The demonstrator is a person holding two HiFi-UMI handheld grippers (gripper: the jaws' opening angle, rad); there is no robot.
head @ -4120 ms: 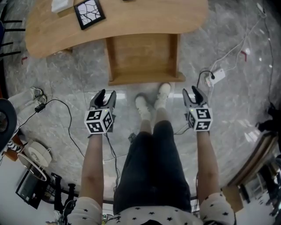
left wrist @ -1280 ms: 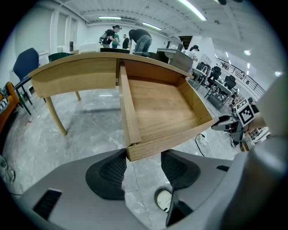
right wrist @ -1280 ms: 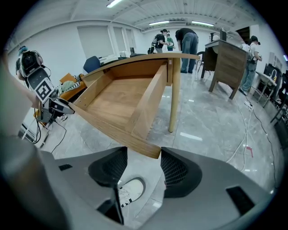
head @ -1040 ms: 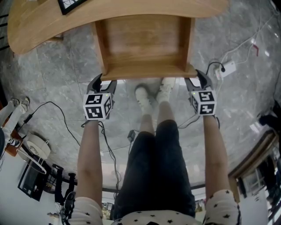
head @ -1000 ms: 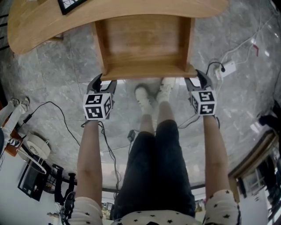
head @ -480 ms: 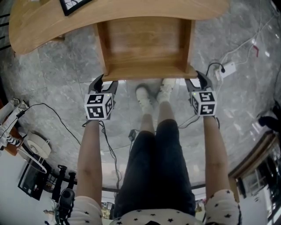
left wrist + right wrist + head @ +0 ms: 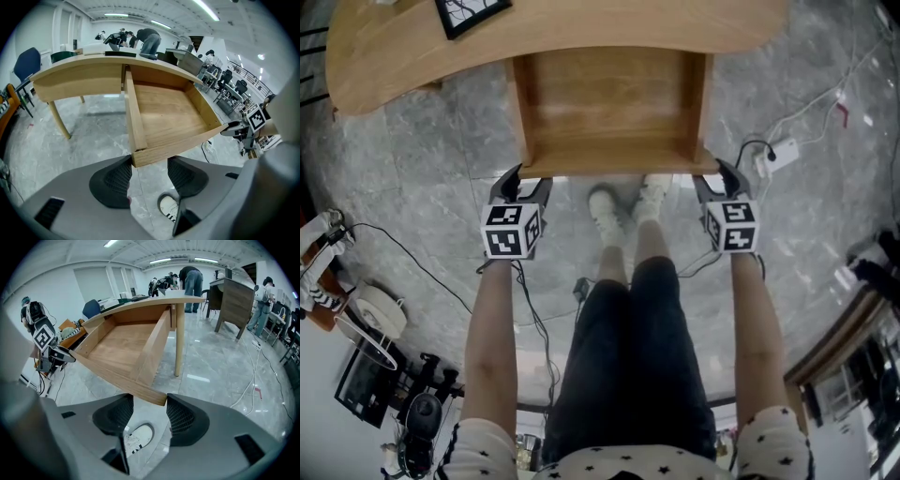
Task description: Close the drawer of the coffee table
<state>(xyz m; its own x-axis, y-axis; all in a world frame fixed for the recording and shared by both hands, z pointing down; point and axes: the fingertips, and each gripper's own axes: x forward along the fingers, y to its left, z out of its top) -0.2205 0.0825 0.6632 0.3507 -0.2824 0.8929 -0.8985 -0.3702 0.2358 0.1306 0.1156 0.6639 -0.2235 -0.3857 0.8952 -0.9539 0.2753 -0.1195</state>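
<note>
Wood, pale: the coffee table (image 7: pixel 581 33) spans the top of the head view, and its drawer (image 7: pixel 609 94) stands pulled well out toward the person. A black-framed tile with a crackle pattern (image 7: pixel 473 11) lies on the tabletop at the left. The floor is grey marble (image 7: pixel 422 159). A white power strip with its cable (image 7: pixel 773 155) lies to the right of the drawer, and a black cable (image 7: pixel 403 262) loops at the left. Two white shoes (image 7: pixel 602 204) stand just under the drawer front. Both forearms (image 7: pixel 492 319) reach straight forward, parallel, one on each side of the legs. The left gripper (image 7: pixel 523 180) is at the drawer's front left corner and the right gripper (image 7: pixel 715 178) at its front right corner. Each carries a cube of black-and-white square markers (image 7: pixel 511 230).

Left gripper view: the jaws are spread, and the drawer's front corner sits at their tips between the two ribbed pads (image 7: pixel 115 180). Whether they touch is not clear. One shoe shows below, with dark print too small to read. A blue chair (image 7: pixel 26 63) stands far left.

Right gripper view: the jaws are spread, and the other front corner sits between the pads at their tips. A round table leg (image 7: pixel 178 343) stands just beyond, and a dark desk (image 7: pixel 234 296) stands further right.
</note>
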